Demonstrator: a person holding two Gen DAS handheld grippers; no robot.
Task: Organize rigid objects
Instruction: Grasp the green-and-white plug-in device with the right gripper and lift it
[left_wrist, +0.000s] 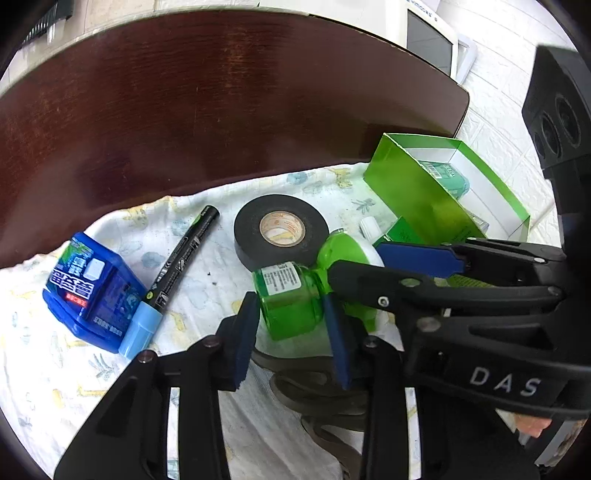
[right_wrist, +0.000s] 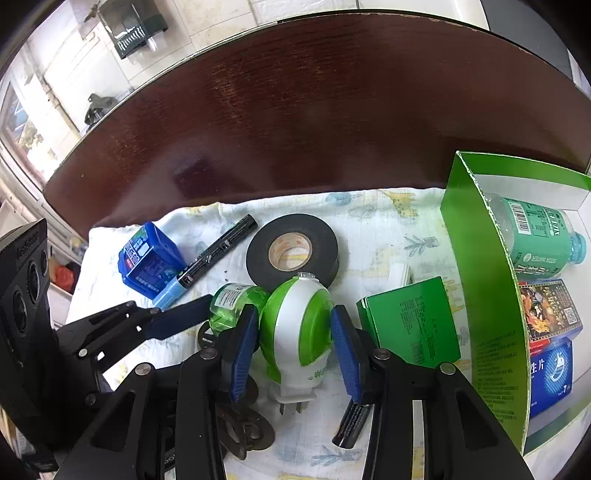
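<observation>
A green-and-white plug-in mosquito repeller (right_wrist: 299, 328) with its green liquid bottle (left_wrist: 291, 299) lies on a patterned white cloth (left_wrist: 55, 369). My left gripper (left_wrist: 291, 332) straddles the bottle, pads at its sides, touching it. My right gripper (right_wrist: 295, 347) straddles the repeller's round body, pads close on both sides. In the right wrist view the left gripper (right_wrist: 207, 310) shows from the side at the bottle. Whether either gripper squeezes is unclear. A green open box (right_wrist: 480, 295) on the right holds a bottle and packets.
A black tape roll (left_wrist: 280, 230), a black marker with blue cap (left_wrist: 173, 280) and a blue gum box (left_wrist: 88, 288) lie on the cloth. A green carton (right_wrist: 410, 325), dark scissors (right_wrist: 240, 424) and a small black stick (right_wrist: 351, 424) lie near. The dark wooden table (right_wrist: 314, 110) lies beyond.
</observation>
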